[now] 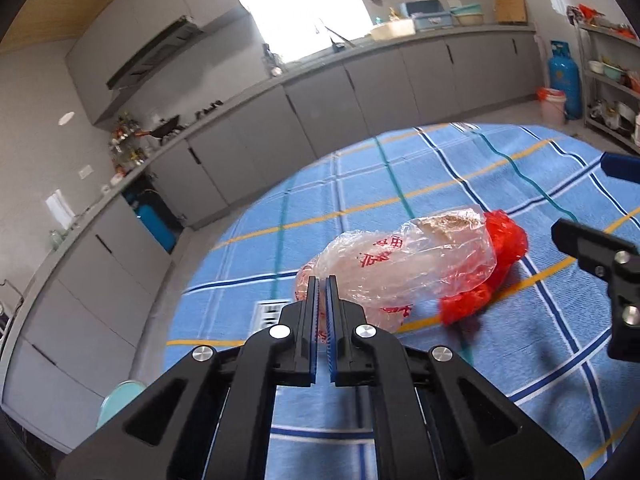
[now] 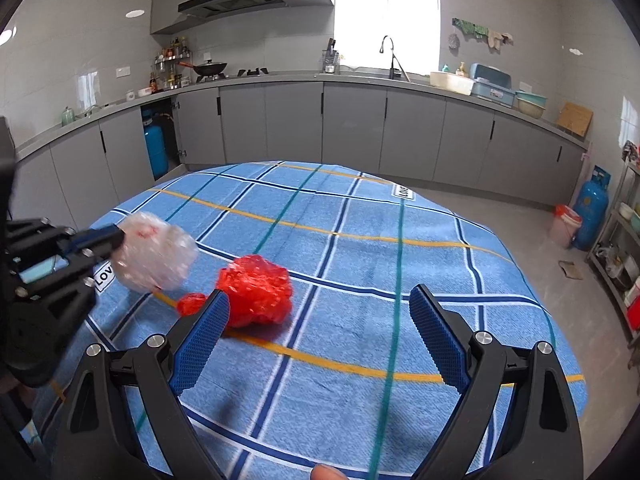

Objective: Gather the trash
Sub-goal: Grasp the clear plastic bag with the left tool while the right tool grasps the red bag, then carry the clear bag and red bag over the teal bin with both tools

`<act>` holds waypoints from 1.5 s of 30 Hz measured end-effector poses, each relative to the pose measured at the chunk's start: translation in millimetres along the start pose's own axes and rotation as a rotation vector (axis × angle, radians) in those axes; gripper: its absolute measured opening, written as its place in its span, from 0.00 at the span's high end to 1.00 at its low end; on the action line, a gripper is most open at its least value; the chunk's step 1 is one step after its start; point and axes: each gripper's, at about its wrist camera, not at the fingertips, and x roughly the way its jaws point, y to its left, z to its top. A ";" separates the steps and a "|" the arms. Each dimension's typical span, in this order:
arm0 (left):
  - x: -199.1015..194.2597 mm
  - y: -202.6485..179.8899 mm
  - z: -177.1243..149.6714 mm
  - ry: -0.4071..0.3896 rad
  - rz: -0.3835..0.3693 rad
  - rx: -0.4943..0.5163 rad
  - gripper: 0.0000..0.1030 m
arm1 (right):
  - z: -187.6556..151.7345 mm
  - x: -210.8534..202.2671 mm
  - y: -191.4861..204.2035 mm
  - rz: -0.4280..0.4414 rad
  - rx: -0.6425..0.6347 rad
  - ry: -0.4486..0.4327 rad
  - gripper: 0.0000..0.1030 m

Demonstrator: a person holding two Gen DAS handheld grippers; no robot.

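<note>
Two pieces of trash lie on the round table (image 2: 400, 264) under its blue plaid cloth: one crumpled clear plastic bag with red print (image 1: 404, 264) and one crumpled red plastic bag (image 2: 256, 290), the latter with a smaller red lobe trailing off its left side. In the left wrist view the two bags touch, the red one behind and to the right of the clear one. The left claw (image 1: 322, 284) is clamped onto the near edge of the clear bag, film pinched between its blue pads. The right claw (image 2: 320, 300) stands wide apart over bare cloth, gripping nothing, its left finger just in front of the red bag. Both bags sit left of the table's middle; the cloth to the right and toward the far rim is free, with grey floor beyond
</note>
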 end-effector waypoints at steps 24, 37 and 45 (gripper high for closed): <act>-18.5 71.5 -44.0 0.062 0.134 -0.148 0.96 | 8.5 27.9 60.0 0.112 -0.079 0.122 0.92; -40.8 126.4 -76.5 0.096 0.231 -0.254 0.96 | 22.3 0.8 131.0 0.243 -0.155 0.047 0.92; -58.1 169.0 -102.7 0.121 0.314 -0.315 0.96 | 25.3 -9.5 184.7 0.336 -0.219 0.020 0.92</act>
